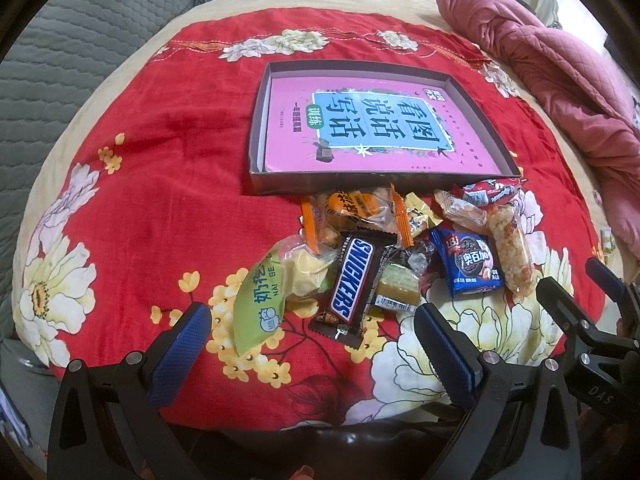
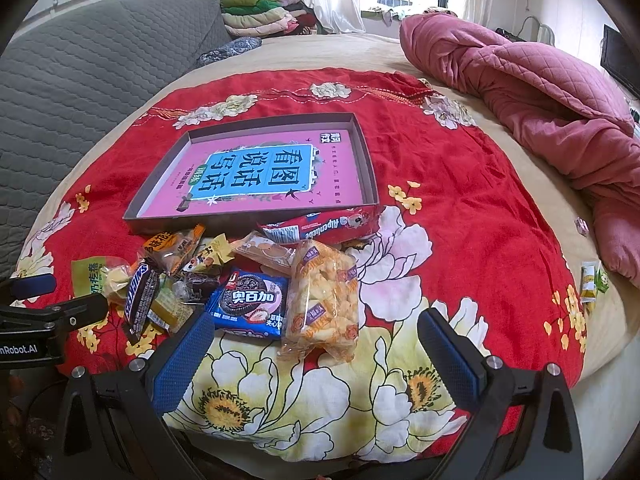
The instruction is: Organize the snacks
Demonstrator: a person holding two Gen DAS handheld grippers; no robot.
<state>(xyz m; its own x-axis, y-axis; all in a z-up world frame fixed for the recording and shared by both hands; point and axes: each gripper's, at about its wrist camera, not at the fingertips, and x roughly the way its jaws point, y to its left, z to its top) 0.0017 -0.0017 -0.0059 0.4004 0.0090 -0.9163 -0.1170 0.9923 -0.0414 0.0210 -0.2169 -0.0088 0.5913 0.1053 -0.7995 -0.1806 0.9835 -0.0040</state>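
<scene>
Snacks still piled, tray waiting empty

Tongs first: the left tongs [image 1: 312,344] hang spread wide and empty just short of the snack pile [image 1: 404,248], and the right tongs [image 2: 316,352] gape the same way, nothing between their pads. Nearest them in the heap, the Snickers bar [image 1: 350,284] and the blue cookie pack [image 2: 252,304] lie against each other, with the clear rice-cracker bag [image 2: 324,300] just beside. At the pile's far edge, the red biscuit packet [image 2: 320,226] touches the tray's near wall. The tray [image 1: 360,186] itself holds no snack, only a pink printed bottom, so my call is the sorting has not started and every piece remains to be moved. Room looks good: the red floral cloth [image 1: 160,200] is bare left and beyond the tray. Off right of the pile, a few stray sweets [image 2: 592,280] sit near the bed's edge by the pink quilt [image 2: 540,80].
</scene>
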